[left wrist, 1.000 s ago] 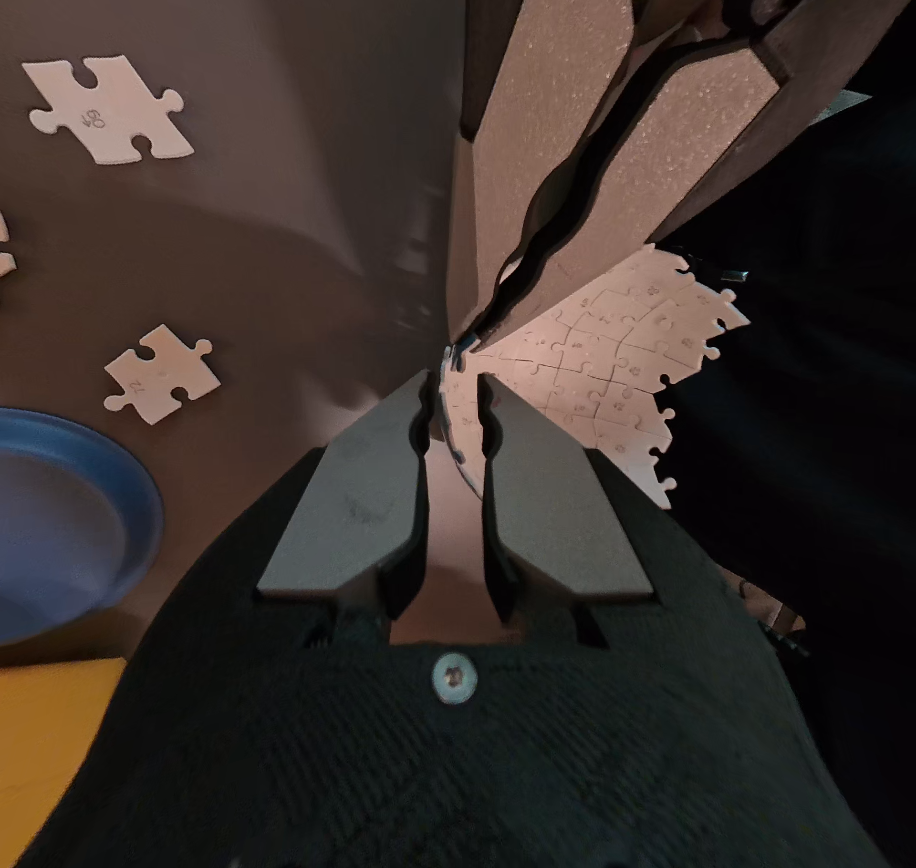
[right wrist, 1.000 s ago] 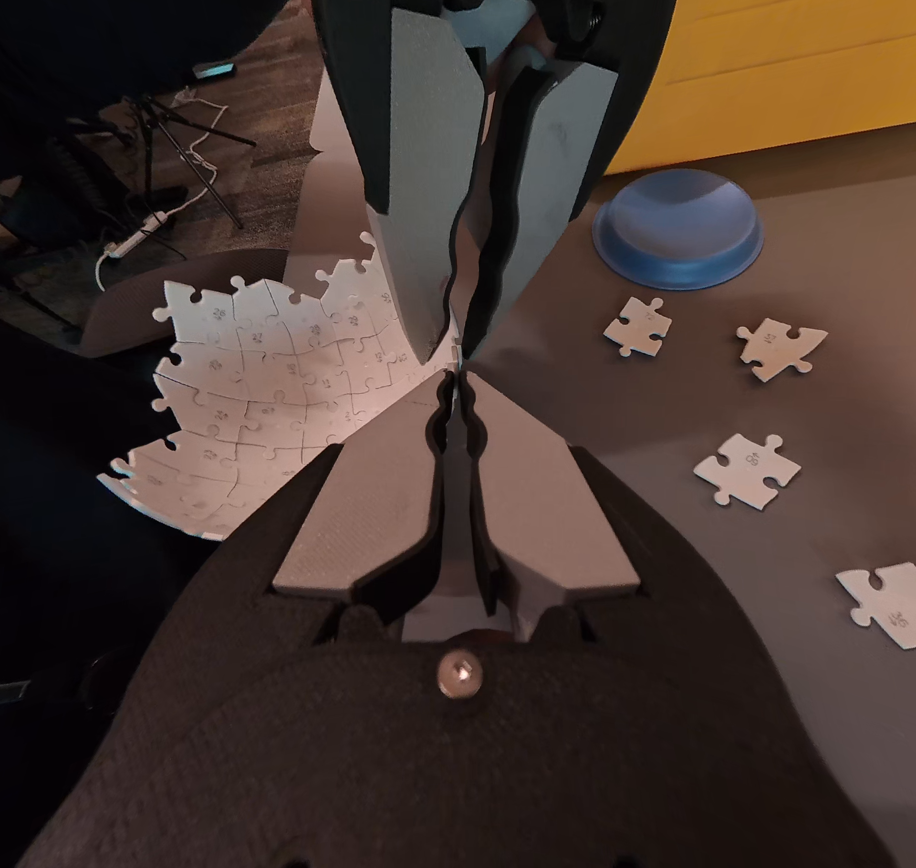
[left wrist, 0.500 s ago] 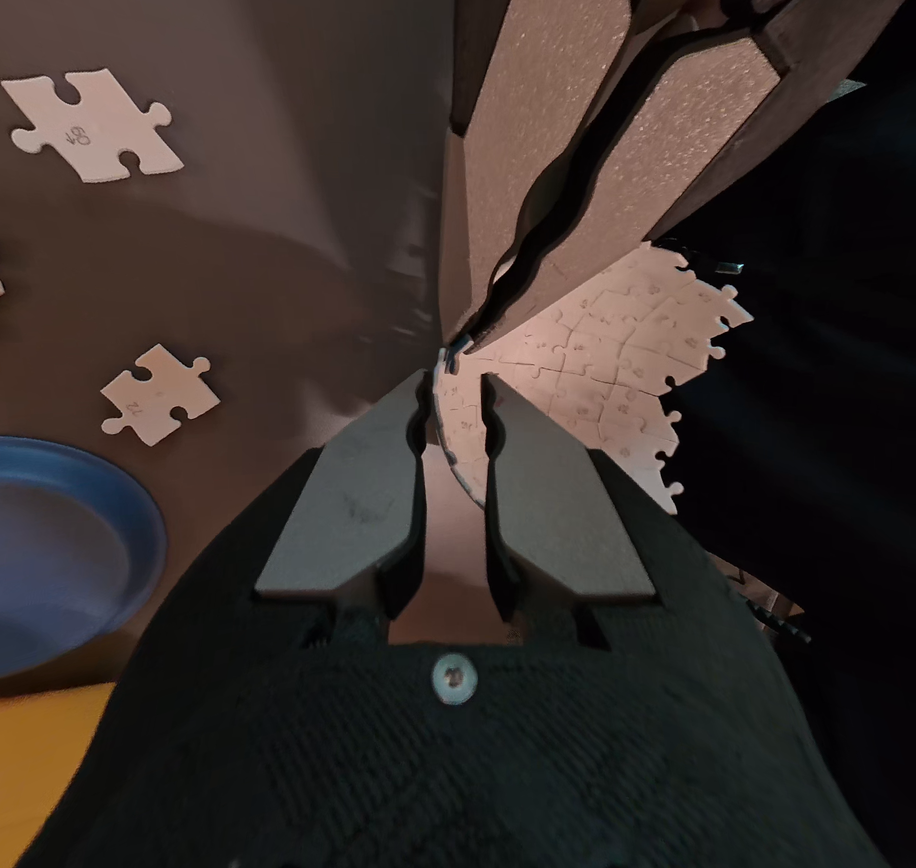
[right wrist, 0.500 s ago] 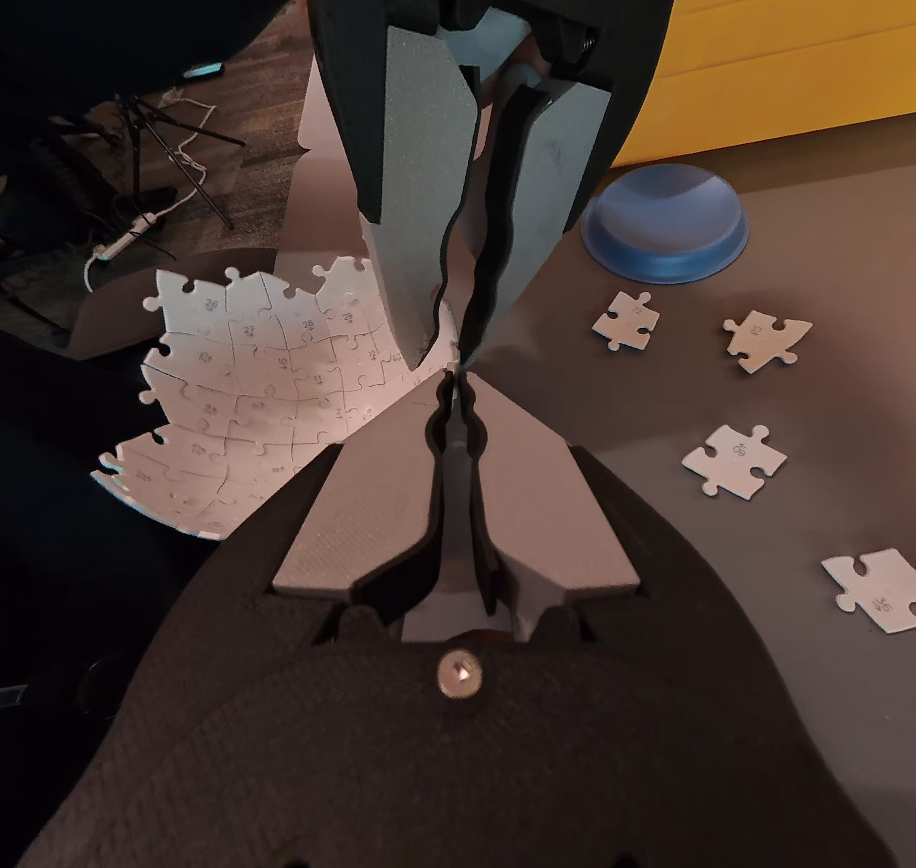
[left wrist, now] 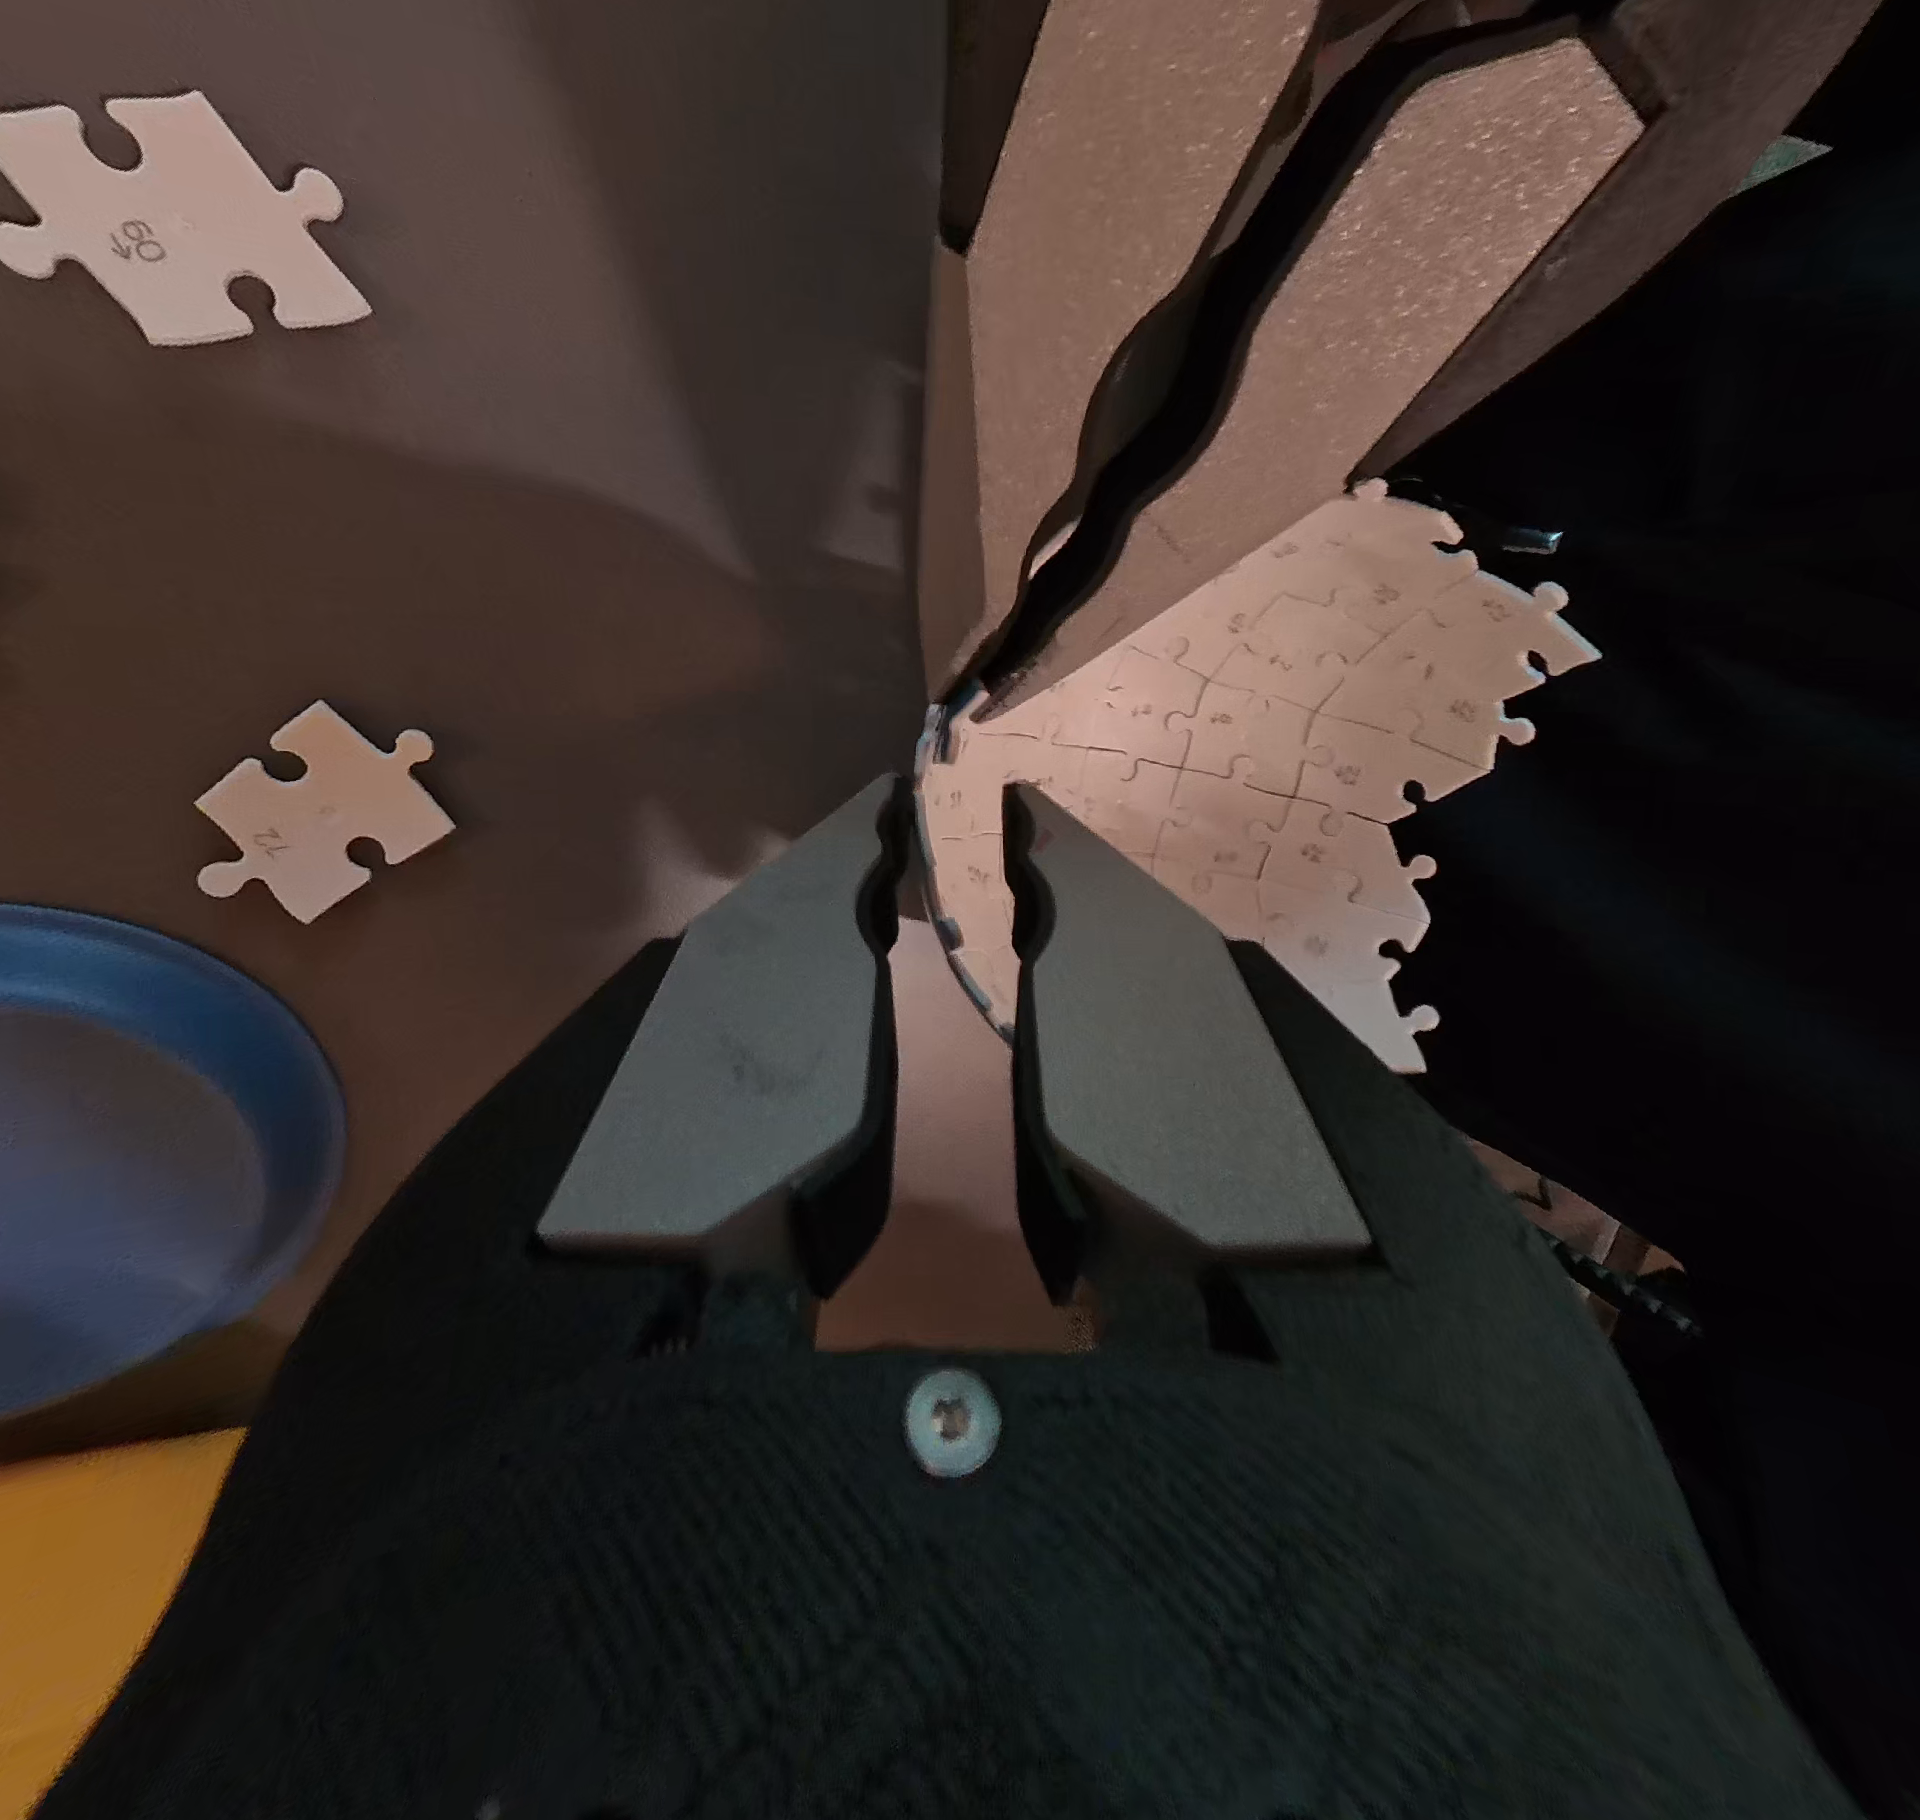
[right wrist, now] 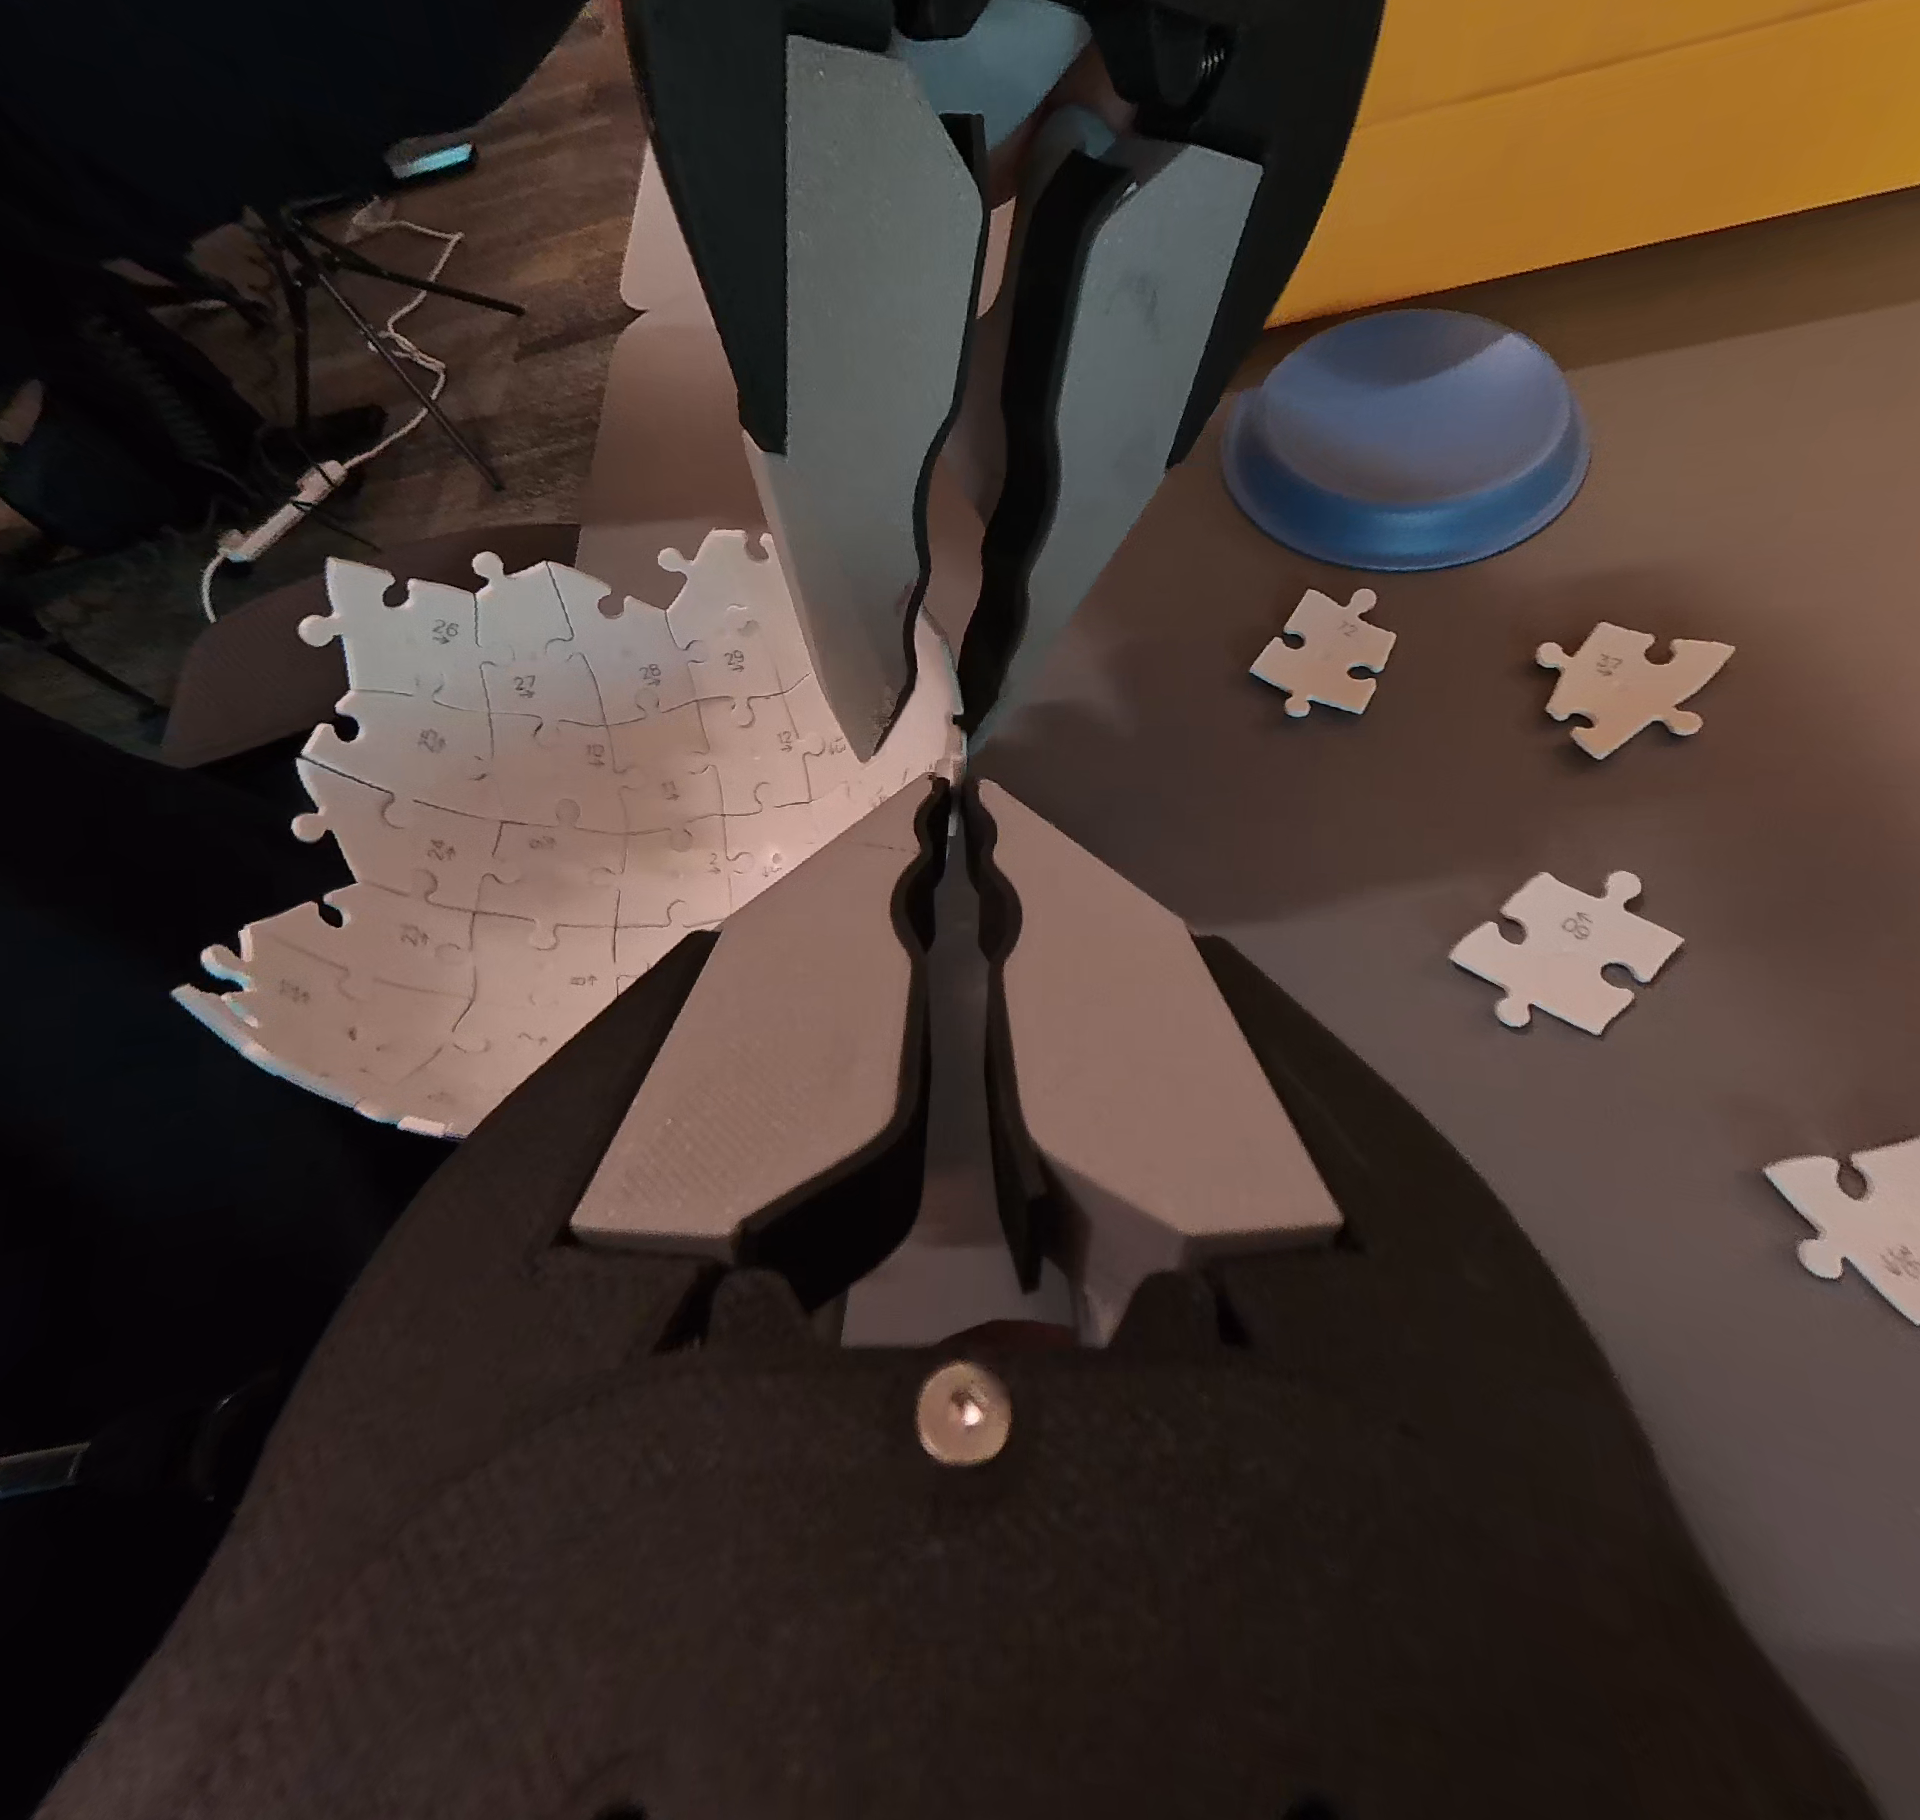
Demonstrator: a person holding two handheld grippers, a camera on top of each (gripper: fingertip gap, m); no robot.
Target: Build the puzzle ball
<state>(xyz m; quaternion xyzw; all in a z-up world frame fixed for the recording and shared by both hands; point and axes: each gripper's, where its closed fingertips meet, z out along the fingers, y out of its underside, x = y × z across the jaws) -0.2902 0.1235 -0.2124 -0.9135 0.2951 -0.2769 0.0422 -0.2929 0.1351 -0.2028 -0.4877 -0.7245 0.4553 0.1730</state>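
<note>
White curved shell, the part-built puzzle ball, is held clear of the grey table, hanging out past the table edge over dark floor. It is carried at one rim point only, where both grippers meet tip to tip.

Left gripper: jaws drawn narrow but not fully closed; the shell's rim passes between them, one finger inside the bowl, one outside. Whether both pads bear on the rim cannot be told; a slim gap shows on one side in the left wrist view.

Right gripper: jaws pressed nearly together at the tips, apparently pinching the rim or a piece at that edge; the thing pinched is too small to be made out.

Loose pieces lie flat on the table, well apart from the shell. A blue dish stands beyond them, near a yellow box.

Risks, as judged:
- Shell weight hangs to one side of the grip; sagging or twisting about the pinch point is likely if either grip is loosened.
- Joints between pieces could be sprung open by the two grippers pulling or levering against each other.
- A drop would land off the table, not on it.
- Too hard a squeeze could bend a tab at the rim.
</note>
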